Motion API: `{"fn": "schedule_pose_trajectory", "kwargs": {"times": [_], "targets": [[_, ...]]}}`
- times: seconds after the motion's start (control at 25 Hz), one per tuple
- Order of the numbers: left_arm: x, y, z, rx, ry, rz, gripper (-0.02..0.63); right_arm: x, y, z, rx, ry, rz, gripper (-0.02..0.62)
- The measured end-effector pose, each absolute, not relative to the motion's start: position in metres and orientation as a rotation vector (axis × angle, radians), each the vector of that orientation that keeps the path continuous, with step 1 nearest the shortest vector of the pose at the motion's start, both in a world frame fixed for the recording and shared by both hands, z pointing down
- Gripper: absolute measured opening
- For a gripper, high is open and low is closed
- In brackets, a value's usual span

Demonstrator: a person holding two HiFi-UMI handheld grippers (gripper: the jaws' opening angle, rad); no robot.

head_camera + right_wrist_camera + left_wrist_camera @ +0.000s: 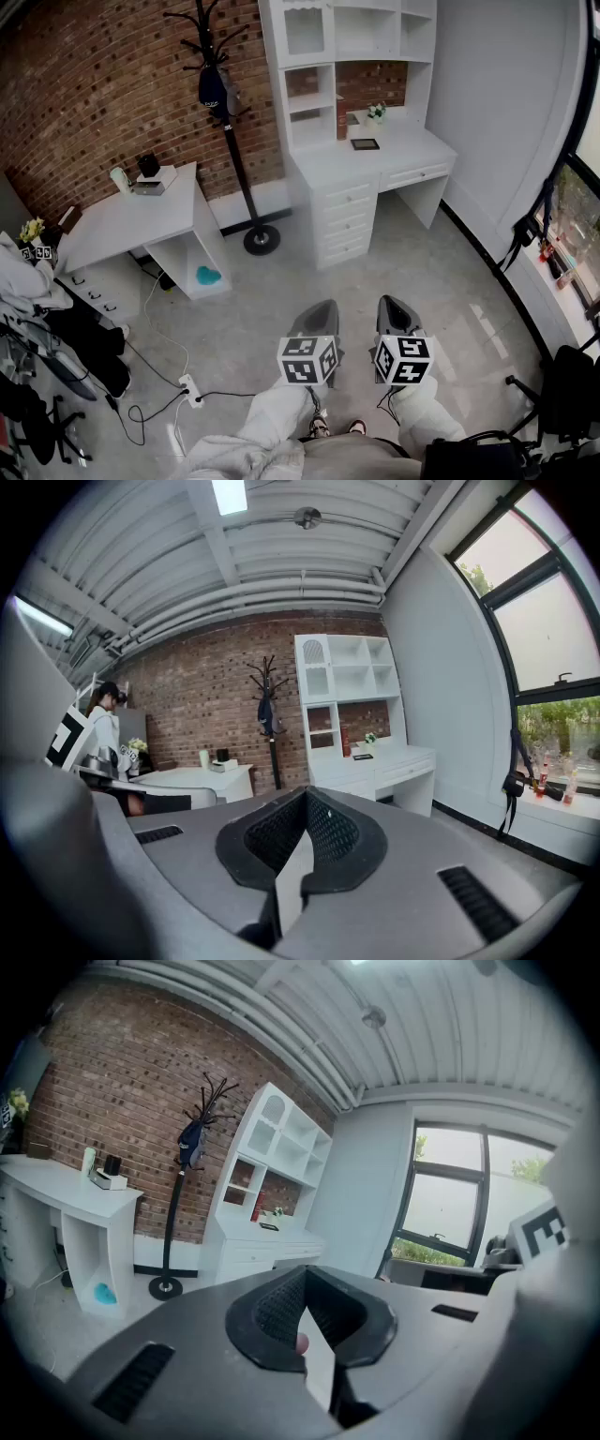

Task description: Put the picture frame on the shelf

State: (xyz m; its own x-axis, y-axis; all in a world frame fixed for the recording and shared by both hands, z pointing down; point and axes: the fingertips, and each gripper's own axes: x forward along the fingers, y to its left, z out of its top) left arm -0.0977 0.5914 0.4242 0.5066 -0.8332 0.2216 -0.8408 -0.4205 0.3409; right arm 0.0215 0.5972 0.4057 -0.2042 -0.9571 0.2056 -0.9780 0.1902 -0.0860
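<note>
The left tongs [322, 309] are closed, their ribbed dark pads meeting at the tips with nothing between them in the left gripper view [302, 1283]. The right tongs [390, 306] are likewise pressed together and empty [305, 803]. Both have smooth grey shells and carry a marker cube [307, 360] with black-and-white squares. They hang side by side over the pale mottled floor [281, 281]. Well ahead, the picture frame [365, 143], a small dark rectangle, lies flat on the white surface [403, 155] under the white boxy shelf [334, 33]. A thin black coat stand [234, 141] with a round base stands before the rough brick wall [94, 84].
</note>
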Motion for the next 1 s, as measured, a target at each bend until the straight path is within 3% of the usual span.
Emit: {"fn": "schedule_pose_trajectory", "kwargs": {"times": [0.6, 1.0], "targets": [[-0.139, 0.556, 0.418, 2.397, -1.358, 0.026, 0.003, -0.011, 0.561, 0.407, 2.007, -2.345, 0.386, 0.025], [-0.139, 0.520, 0.440, 2.388, -1.325, 0.062, 0.003, 0.010, 0.526, 0.438, 2.070, -2.183, 0.397, 0.025]]}}
